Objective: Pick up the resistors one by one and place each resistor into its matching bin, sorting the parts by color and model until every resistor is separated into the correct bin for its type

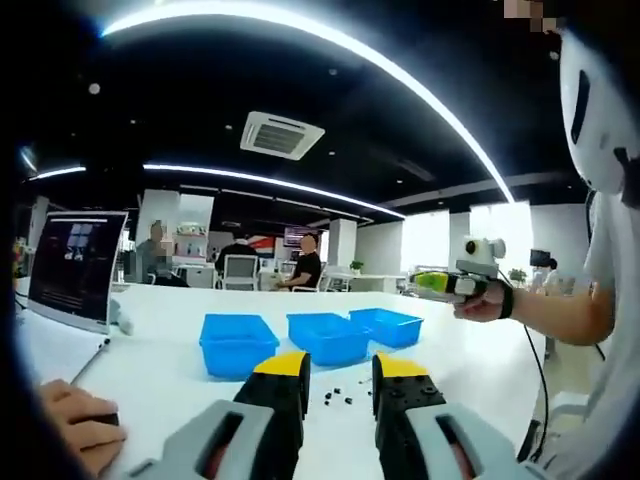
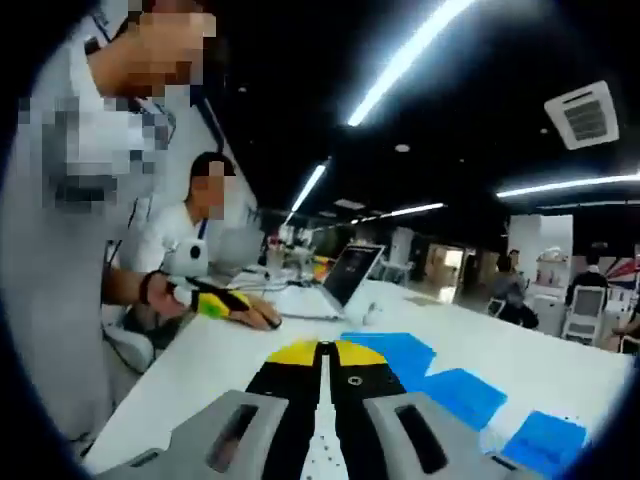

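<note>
Several tiny dark resistors lie scattered on the white table, just beyond my left gripper. Its yellow-tipped jaws stand open with nothing between them. Behind the parts, three blue bins stand in a row: left, middle and right. A hand holds my right gripper up in the air at the right, above the table. In the right gripper view my right gripper has its jaws pressed together, nothing in them. The bins lie ahead and to its right; my left gripper hovers at the left.
An open laptop stands at the table's left, with a person's hand resting near it and a pen beside it. Another person sits at the table's edge. People and chairs are far behind.
</note>
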